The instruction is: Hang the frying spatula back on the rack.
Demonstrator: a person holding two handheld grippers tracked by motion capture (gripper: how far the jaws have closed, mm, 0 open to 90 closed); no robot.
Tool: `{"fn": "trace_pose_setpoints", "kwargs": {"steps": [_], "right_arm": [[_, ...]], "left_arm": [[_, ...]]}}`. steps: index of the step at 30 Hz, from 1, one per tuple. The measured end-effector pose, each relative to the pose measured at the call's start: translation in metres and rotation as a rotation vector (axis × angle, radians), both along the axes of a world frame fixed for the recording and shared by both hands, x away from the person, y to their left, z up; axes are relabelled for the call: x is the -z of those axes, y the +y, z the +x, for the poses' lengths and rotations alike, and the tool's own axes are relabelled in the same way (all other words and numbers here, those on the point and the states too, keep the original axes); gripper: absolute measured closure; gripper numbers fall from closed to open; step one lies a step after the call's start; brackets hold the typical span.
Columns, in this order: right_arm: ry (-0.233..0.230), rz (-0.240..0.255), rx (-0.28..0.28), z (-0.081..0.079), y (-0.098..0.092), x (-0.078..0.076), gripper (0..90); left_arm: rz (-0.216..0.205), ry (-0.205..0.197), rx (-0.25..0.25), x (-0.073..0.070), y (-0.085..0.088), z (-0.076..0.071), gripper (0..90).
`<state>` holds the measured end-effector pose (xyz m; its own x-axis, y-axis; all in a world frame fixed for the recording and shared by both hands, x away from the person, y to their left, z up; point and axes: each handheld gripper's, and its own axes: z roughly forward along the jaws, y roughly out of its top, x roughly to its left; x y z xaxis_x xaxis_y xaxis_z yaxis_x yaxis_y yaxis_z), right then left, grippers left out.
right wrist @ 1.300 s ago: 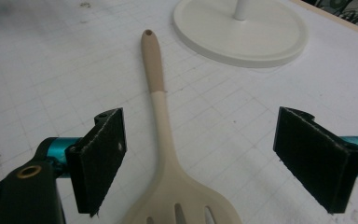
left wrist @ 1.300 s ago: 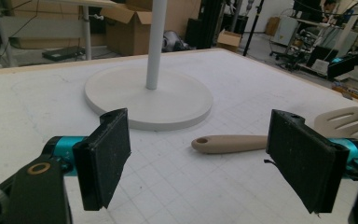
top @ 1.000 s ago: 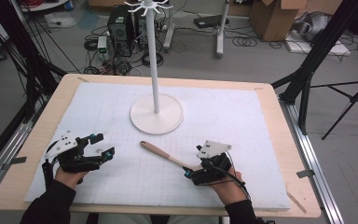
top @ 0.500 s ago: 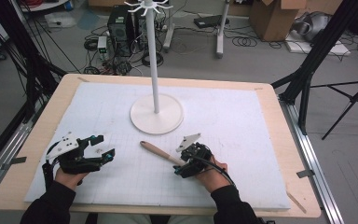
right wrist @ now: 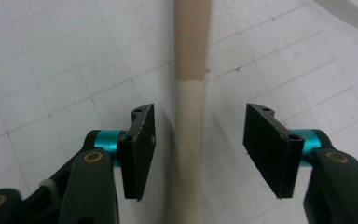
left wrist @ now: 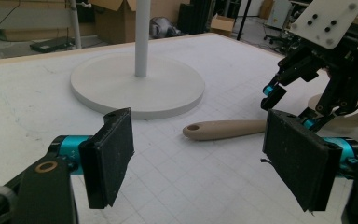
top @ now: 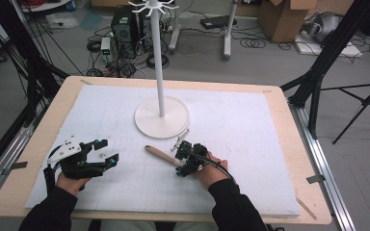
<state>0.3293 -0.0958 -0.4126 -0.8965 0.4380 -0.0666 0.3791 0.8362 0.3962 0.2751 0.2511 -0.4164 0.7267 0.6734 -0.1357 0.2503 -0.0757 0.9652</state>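
Cluttered lab floor with cables and boxes behind the table (top: 289,144), which carries a white gridded mat (top: 250,144). White hook stand (top: 161,67) upright on its round base mid-mat. Left gripper (top: 107,153) rests at front left, jaws wide, nothing between. Right gripper (top: 180,161) is over the tan utensil handle (top: 161,155) lying flat just before the base; jaws wide, straddling it without touching.
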Motion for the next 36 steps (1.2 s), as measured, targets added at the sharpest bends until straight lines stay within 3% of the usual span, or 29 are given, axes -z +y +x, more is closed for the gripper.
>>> {"fn": "trace_pose_setpoints", "kwargs": {"steps": [5,8,10,13,14,20,30,36], "right_arm": [[0.057,-0.026,0.005,0.004,0.005,-0.001,53.1],[0.097,-0.079,-0.007,0.008,0.013,-0.004,56.3],[0.137,-0.145,-0.008,0.013,0.022,-0.006,58.6],[0.151,-0.173,-0.014,0.015,0.026,-0.007,61.8],[0.155,-0.19,-0.029,0.016,0.03,-0.008,68.9],[0.163,-0.166,-0.007,0.017,0.028,-0.007,75.7],[0.109,-0.106,0.028,0.008,0.02,-0.005,77.4],[0.087,-0.019,0.049,0.003,0.009,-0.003,77.7]], "left_arm": [[-0.002,0.003,0.006,0.0,0.001,0.001,24.9],[-0.003,0.005,0.009,0.0,0.0,0.001,24.9],[-0.002,0.005,0.01,0.0,0.0,0.0,25.0],[-0.003,0.004,0.009,0.0,0.001,0.0,25.0],[-0.006,0.003,0.009,0.0,0.001,0.001,25.0],[-0.007,0.006,0.007,0.0,0.001,0.001,25.0],[0.001,0.006,0.013,0.0,0.0,0.001,25.7],[-0.002,0.007,0.008,0.0,0.001,0.001,26.2]]}}
